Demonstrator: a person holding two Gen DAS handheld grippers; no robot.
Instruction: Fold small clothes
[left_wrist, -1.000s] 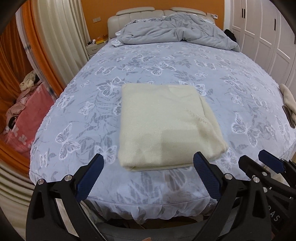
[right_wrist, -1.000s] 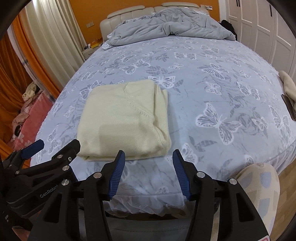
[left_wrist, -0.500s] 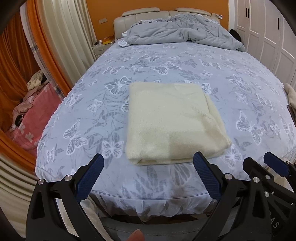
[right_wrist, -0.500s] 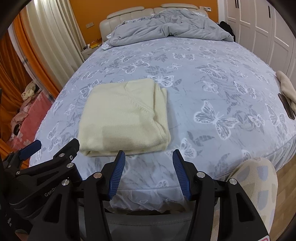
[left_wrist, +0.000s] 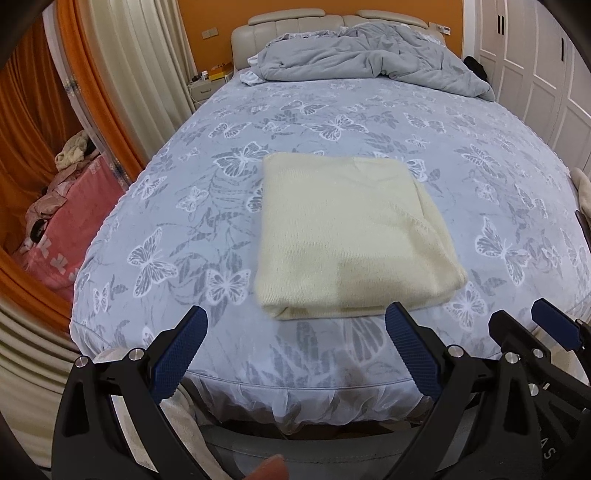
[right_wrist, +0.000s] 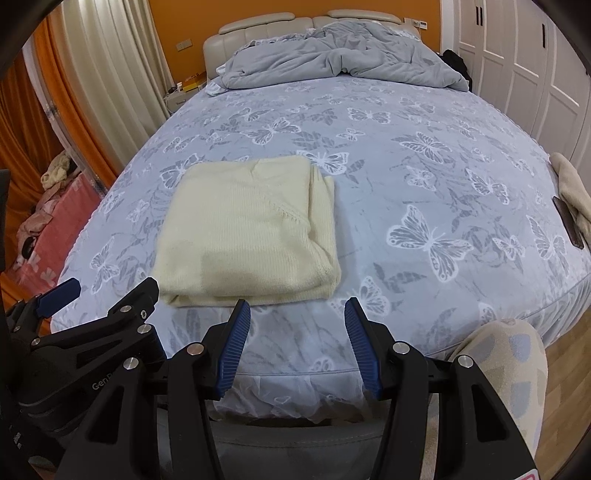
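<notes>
A cream knitted garment (left_wrist: 351, 236) lies folded into a neat rectangle near the foot of the bed; it also shows in the right wrist view (right_wrist: 247, 232). My left gripper (left_wrist: 295, 350) is open and empty, held back from the bed's foot edge, below the garment. My right gripper (right_wrist: 295, 343) is open and empty, also back from the edge, to the right of the garment. Each gripper shows at the edge of the other's view.
The bed (left_wrist: 229, 240) has a blue butterfly-print cover. A crumpled grey duvet (left_wrist: 369, 62) lies at the headboard. A beige cloth (right_wrist: 572, 192) and a dark flat object (right_wrist: 569, 225) lie at the right edge. Pink bedding (left_wrist: 59, 229) is on the left. White wardrobe doors (right_wrist: 535, 74) stand right.
Both grippers have drawn back and up from the bed; the folded garment looks smaller and farther. The garment has not moved.
</notes>
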